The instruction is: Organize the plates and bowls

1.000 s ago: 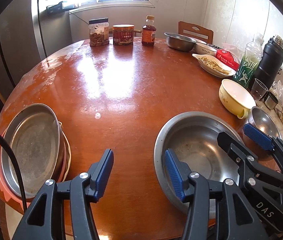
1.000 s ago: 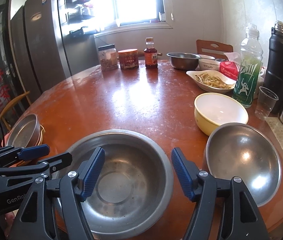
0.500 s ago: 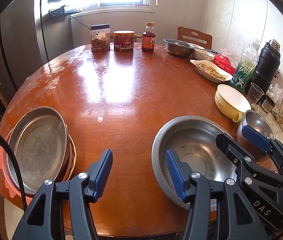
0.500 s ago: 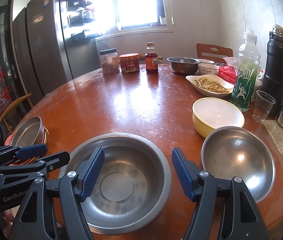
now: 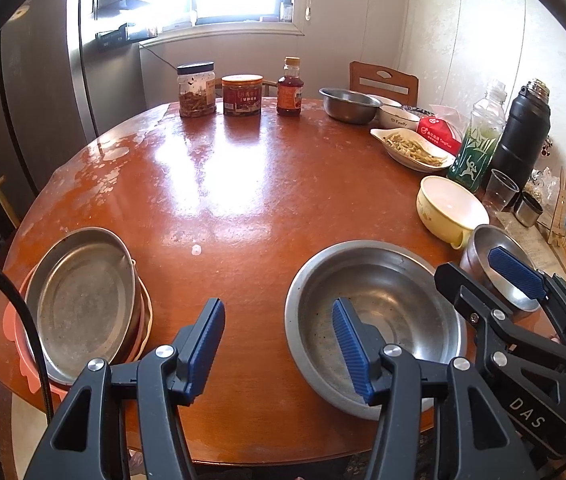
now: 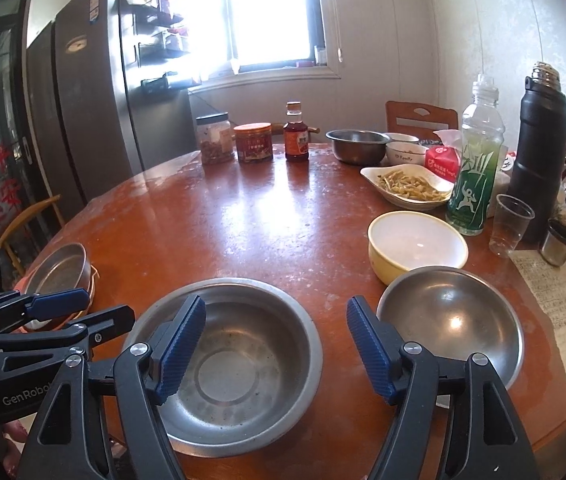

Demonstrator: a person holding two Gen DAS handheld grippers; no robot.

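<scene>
Both grippers hover with jaws wide apart, gripping nothing. Left gripper (image 5: pixel 279 344) sits near the big steel bowl (image 5: pixel 375 320) at the near edge of the surface (image 5: pixel 243 184); right gripper (image 6: pixel 275 344) hangs over its right rim. Small steel bowl (image 6: pixel 449 320) and yellow bowl (image 6: pixel 417 244) sit just right; plate stack (image 5: pixel 79 300) left. Best bet: pinch a rim squarely, lift level, nest by size.

At the far edge of the round tabletop (image 5: pixel 219 184), upper middle of the frame, stand a clear jar (image 5: pixel 196 89), a red-labelled jar (image 5: pixel 242 95) and a small sauce bottle (image 5: pixel 290 87). On the right stand a green-labelled plastic bottle (image 6: pixel 476 156), a black flask (image 6: pixel 539 160) and a clear cup (image 6: pixel 510 225). A fridge (image 6: pixel 83 100) fills the upper left.
</scene>
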